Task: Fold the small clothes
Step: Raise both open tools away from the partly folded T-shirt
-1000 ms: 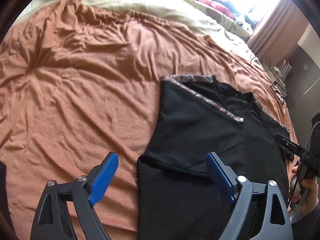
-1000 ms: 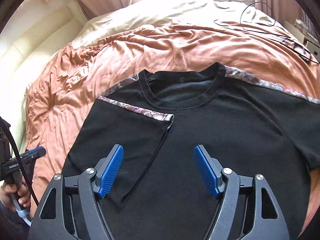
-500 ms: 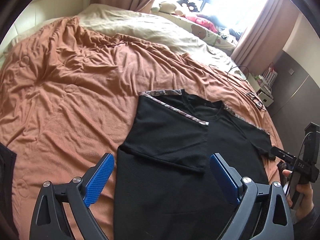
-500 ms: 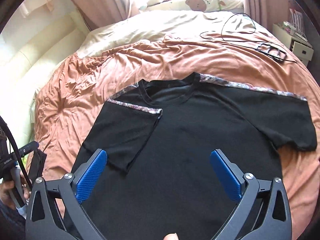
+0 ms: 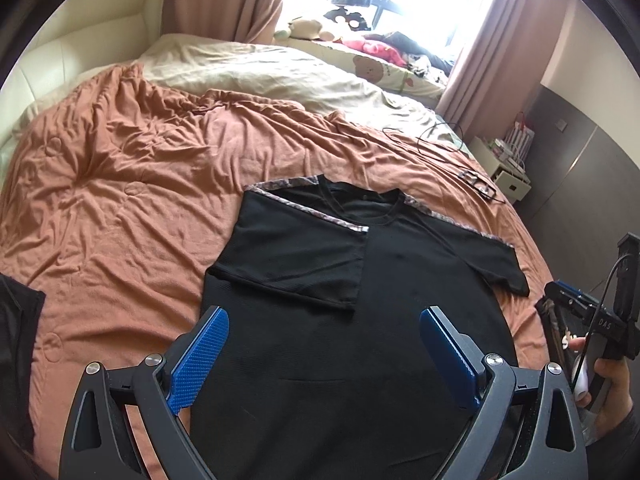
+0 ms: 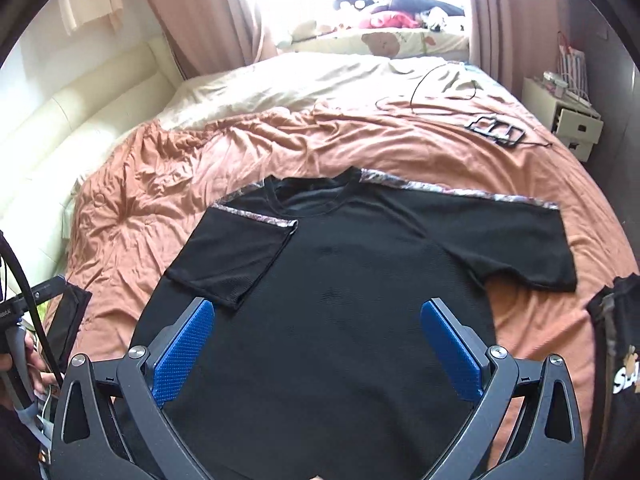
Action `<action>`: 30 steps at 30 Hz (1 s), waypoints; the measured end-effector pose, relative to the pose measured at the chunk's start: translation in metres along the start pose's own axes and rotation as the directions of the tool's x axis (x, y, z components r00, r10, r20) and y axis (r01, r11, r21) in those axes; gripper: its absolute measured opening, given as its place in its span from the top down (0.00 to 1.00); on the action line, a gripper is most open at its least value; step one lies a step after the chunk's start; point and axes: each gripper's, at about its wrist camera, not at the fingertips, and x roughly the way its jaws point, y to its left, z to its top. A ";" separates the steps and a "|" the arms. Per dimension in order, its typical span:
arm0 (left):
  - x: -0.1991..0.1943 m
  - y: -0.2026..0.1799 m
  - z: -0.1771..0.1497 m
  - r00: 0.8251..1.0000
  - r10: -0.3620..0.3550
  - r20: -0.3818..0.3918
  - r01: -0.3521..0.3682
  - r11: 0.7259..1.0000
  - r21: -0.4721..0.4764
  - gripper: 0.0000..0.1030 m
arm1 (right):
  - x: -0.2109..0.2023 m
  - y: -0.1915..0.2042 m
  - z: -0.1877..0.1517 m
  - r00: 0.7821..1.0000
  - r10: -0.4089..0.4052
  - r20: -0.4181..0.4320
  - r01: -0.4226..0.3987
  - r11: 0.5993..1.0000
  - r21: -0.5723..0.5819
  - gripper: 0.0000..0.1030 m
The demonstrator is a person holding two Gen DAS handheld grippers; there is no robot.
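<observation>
A black t-shirt (image 5: 360, 320) lies flat on the rust-orange blanket (image 5: 120, 200) of a bed, filling the lower centre of both wrist views, with its neckline toward the top of the frame. The sleeve at the left of the frame is folded in over the chest, its patterned shoulder trim (image 6: 260, 216) running diagonally; the sleeve at the right (image 6: 520, 240) is spread out flat on the blanket. The left tool (image 5: 322, 354) hangs above the shirt's lower body with its blue pads wide apart, gripping nothing. The right tool (image 6: 318, 350) is likewise spread wide and empty above the shirt. A black cable (image 6: 436, 88) and a small dark frame (image 6: 494, 130) rest on the bedding in the upper right.
</observation>
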 end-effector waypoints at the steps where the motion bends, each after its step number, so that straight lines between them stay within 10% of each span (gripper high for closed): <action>1: -0.003 -0.006 -0.003 1.000 -0.001 0.002 0.001 1.000 0.005 0.06 | -0.005 -0.002 -0.003 1.000 -0.004 0.001 0.004 1.000 -0.004 0.00; 30: -0.079 -0.144 -0.066 0.995 -0.094 0.036 0.093 0.995 0.034 0.04 | -0.162 -0.083 -0.081 0.990 -0.090 0.110 0.085 0.995 0.050 0.00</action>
